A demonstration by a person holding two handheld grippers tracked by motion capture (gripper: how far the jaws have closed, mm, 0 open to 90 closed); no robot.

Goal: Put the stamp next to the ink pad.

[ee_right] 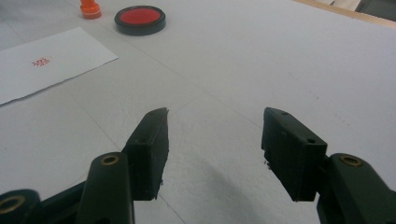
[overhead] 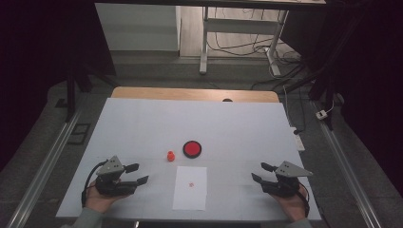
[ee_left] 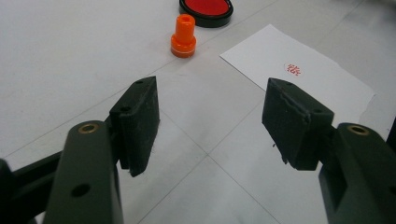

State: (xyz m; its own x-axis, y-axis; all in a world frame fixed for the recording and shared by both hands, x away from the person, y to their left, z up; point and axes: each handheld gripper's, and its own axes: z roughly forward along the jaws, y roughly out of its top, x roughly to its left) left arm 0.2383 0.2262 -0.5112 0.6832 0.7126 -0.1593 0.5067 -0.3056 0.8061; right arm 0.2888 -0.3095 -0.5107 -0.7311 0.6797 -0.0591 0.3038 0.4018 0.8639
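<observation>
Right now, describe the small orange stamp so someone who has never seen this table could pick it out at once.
Start at the white sheet of paper lying near the front middle of the white table. Just beyond its far left corner stands the orange stamp, upright, beside the round black ink pad with its red centre. The stamp is the smaller, taller one, orange all over rather than flat and black-rimmed.
</observation>
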